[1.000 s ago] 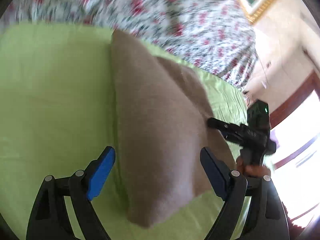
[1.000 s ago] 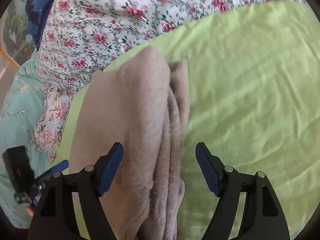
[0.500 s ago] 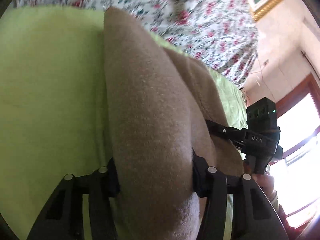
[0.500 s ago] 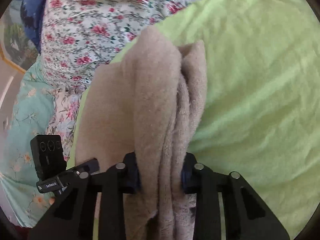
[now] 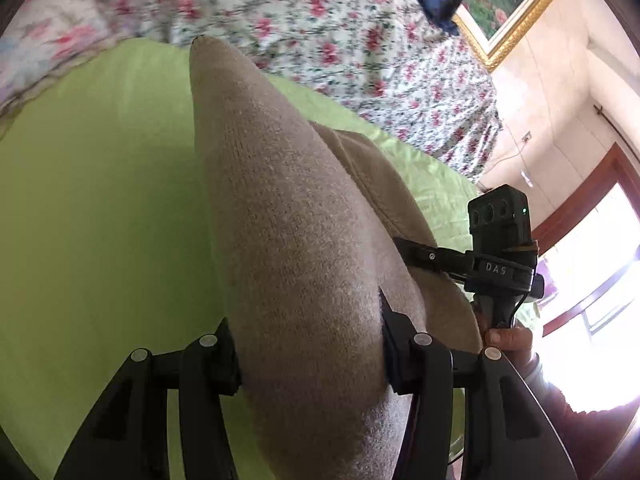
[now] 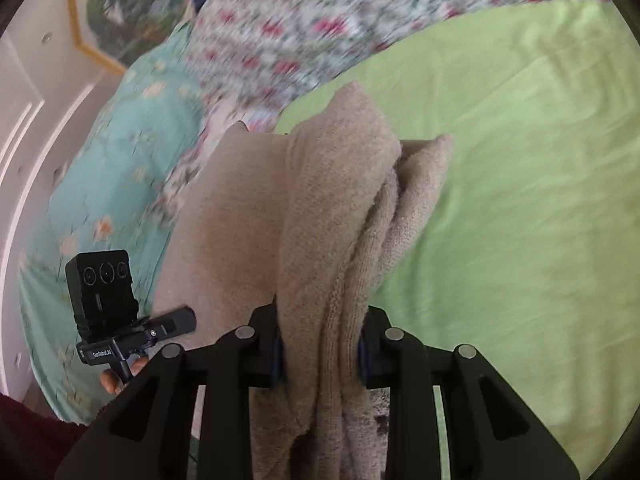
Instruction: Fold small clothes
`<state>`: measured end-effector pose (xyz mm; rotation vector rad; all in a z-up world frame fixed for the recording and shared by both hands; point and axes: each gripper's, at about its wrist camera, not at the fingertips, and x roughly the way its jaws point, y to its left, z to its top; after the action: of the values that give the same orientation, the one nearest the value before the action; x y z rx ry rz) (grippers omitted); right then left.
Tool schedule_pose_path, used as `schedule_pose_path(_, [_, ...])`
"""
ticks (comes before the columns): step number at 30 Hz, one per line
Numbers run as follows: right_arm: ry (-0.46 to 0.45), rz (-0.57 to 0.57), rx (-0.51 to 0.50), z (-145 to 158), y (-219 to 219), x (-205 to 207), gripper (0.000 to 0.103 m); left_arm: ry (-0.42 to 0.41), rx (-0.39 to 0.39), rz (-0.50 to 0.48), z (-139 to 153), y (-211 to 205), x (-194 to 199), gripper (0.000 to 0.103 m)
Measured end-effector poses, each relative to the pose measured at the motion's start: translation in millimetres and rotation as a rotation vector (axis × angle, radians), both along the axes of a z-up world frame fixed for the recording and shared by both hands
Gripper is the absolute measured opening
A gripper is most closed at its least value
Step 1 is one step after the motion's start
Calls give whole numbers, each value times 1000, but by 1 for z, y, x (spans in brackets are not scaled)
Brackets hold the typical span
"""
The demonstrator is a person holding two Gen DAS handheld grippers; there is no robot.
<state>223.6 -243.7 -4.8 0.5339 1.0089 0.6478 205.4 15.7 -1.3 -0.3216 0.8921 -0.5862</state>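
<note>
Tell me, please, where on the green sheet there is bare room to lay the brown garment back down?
Bare green sheet lies left of the brown garment, up to the floral quilt. In the right wrist view, more bare sheet spreads right of the garment. The centre is crowded: the left gripper and right gripper clamp it there.

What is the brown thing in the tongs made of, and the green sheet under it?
The brown cloth looks like soft terry or fleece: a matte, nubbly pile with fuzzy edges, and it droops in thick folds. The green sheet looks like thin, smooth woven fabric, perhaps cotton, with a flat surface and fine creases. Both the left tongs and the right tongs are clamped on the cloth.
</note>
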Motion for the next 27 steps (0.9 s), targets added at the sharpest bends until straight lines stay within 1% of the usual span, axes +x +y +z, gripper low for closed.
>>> schedule_pose_path(1, [6, 6, 2, -4, 3, -2, 29, 15, 4, 8, -10, 9, -7, 52])
schedule_pose_path(3, [39, 12, -7, -19, 12, -5, 29, 52, 21, 19, -27, 12, -10, 53])
schedule_pose_path(4, [61, 6, -31, -30, 15, -8, 29, 74, 42, 31, -40, 13, -11, 54])
schedule_pose_path(5, [68, -1, -43, -35, 15, -10, 29, 82, 47, 41, -48, 14, -13, 57])
schedule_pose_path(6, [73, -8, -35, -40, 13, -11, 29, 81, 35, 48, -51, 16, -13, 58])
schedule_pose_path(7, [76, -20, -13, -43, 11, -12, 29, 83, -3, 54, -54, 21, -14, 61])
schedule_pose_path(9, [78, -33, -15, -44, 11, -12, 31, 95, -23, 57, -54, 22, -13, 63])
schedule_pose_path(10, [75, -32, -28, -42, 12, -12, 32, 100, -19, 57, -55, 22, -12, 66])
schedule_pose_path(11, [75, -30, -40, -41, 13, -13, 36, 106, -16, 57, -54, 22, -11, 70])
schedule_pose_path(13, [80, -34, -81, -35, 12, -13, 45, 106, -30, 62, -48, 33, -13, 72])
schedule_pose_path(14, [67, -58, -122, -28, 7, -14, 53, 102, -33, 75, -45, 38, -13, 74])
schedule_pose_path(15, [53, -75, -138, -22, 3, -13, 57, 94, -34, 93, -42, 44, -13, 75])
schedule_pose_path(16, [22, -109, -151, -11, -6, -11, 58, 76, -29, 128, -35, 51, -12, 75])
schedule_pose_path(18, [-4, -139, -134, 1, -14, -2, 58, 43, 0, 191, -26, 60, -6, 75])
schedule_pose_path(20, [2, -150, -115, 6, -15, 20, 58, 26, 36, 242, -21, 62, 3, 74])
schedule_pose_path(22, [10, -150, -123, 5, -7, 39, 57, 28, 61, 260, -19, 60, 12, 73])
schedule_pose_path(23, [30, -143, -119, -1, -1, 52, 50, 29, 67, 260, -19, 57, 15, 70])
schedule_pose_path(24, [53, -133, -109, -7, 3, 59, 29, 29, 76, 255, -19, 52, 18, 68])
schedule_pose_path(25, [77, -112, -102, -11, 10, 65, 15, 30, 87, 247, -19, 48, 19, 62])
schedule_pose_path(26, [67, -104, -107, -9, 13, 66, 9, 26, 93, 240, -18, 46, 19, 57])
schedule_pose_path(27, [31, -104, -115, -3, 16, 63, 8, 17, 106, 237, -16, 44, 18, 56])
